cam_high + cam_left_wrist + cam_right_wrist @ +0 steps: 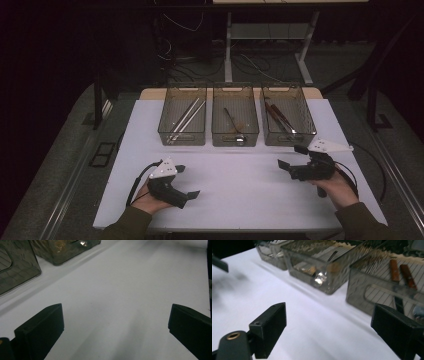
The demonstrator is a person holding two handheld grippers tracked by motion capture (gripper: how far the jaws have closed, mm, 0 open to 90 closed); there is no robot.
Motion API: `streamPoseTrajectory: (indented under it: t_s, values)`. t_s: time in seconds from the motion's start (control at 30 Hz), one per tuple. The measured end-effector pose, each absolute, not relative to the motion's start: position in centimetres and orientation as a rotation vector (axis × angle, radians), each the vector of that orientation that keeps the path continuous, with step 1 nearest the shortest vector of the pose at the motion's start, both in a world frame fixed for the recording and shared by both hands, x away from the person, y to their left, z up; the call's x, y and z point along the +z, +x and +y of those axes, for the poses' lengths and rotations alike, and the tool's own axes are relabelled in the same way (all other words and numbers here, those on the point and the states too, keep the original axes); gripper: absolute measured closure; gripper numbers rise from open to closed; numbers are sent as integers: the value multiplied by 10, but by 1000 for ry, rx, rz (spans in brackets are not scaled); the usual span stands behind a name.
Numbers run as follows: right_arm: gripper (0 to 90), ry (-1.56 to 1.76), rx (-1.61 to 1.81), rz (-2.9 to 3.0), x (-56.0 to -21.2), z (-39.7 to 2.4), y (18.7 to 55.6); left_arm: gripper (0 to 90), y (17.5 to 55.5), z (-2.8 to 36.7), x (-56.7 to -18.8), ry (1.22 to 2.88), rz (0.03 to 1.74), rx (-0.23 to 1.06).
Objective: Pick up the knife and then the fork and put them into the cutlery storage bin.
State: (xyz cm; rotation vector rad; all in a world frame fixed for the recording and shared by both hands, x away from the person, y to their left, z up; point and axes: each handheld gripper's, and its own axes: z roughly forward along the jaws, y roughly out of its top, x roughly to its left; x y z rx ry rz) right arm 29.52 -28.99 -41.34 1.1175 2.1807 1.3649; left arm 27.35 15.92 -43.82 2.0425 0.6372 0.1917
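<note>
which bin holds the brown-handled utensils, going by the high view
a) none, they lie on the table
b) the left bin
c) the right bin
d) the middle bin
c: in the high view the brown-handled utensils lie inside the right bin, while the left bin holds pale metal sticks and the middle bin holds a spoon.

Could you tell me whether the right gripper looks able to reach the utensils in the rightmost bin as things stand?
Probably yes: the right gripper is open and empty beside the rightmost bin, whose top is open, and nothing covers the brown-handled utensils.
</note>
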Motion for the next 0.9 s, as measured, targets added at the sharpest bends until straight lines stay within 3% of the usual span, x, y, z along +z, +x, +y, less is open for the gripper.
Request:
streamPoseTrajectory:
  t_s: [0.5,0.9]
  values:
    - [131,1128,1392,2244,-444,-296,260,0,273,160,-437,2027,644,185]
    - [131,1125,1367,2260,-448,-299,259,0,273,160,-437,2036,637,186]
